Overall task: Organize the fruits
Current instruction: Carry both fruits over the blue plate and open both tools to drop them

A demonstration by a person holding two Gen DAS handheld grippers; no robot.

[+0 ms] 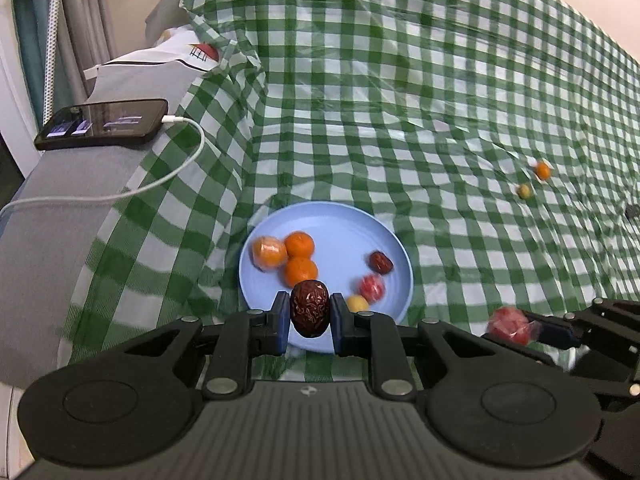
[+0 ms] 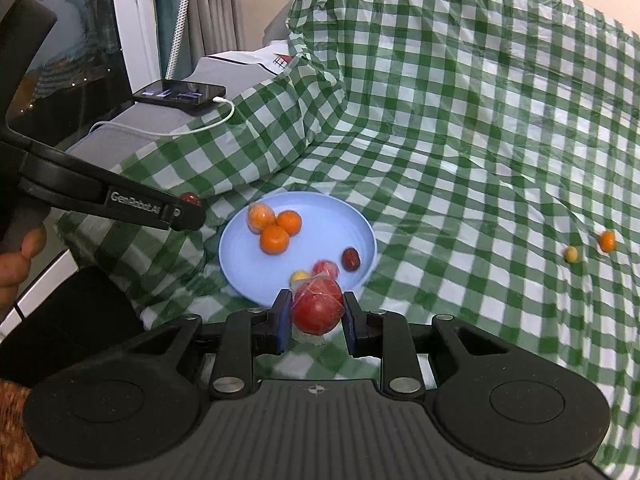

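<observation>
A light blue plate (image 1: 344, 224) (image 2: 340, 216) lies on the green checked cloth. It holds three oranges (image 1: 300, 244) (image 2: 274, 239), a dark red date (image 1: 380, 262) (image 2: 351, 259), a wrapped red fruit (image 1: 372, 287) (image 2: 325, 268) and a small yellow fruit (image 1: 357, 303) (image 2: 298, 277). My left gripper (image 1: 310, 314) is shut on a wrinkled dark red date (image 1: 310, 313) over the plate's near rim. My right gripper (image 2: 317, 312) is shut on a plastic-wrapped red fruit (image 2: 318, 306) (image 1: 510, 325) just short of the plate. Each gripper shows in the other's view.
A small orange (image 1: 542, 170) (image 2: 607, 241) and a small yellow-green fruit (image 1: 523, 191) (image 2: 571, 254) lie far right on the cloth. A phone (image 1: 102, 123) (image 2: 180, 94) with a white cable (image 1: 176, 168) rests on the grey ledge at left. A hand (image 2: 16, 256) holds the left gripper.
</observation>
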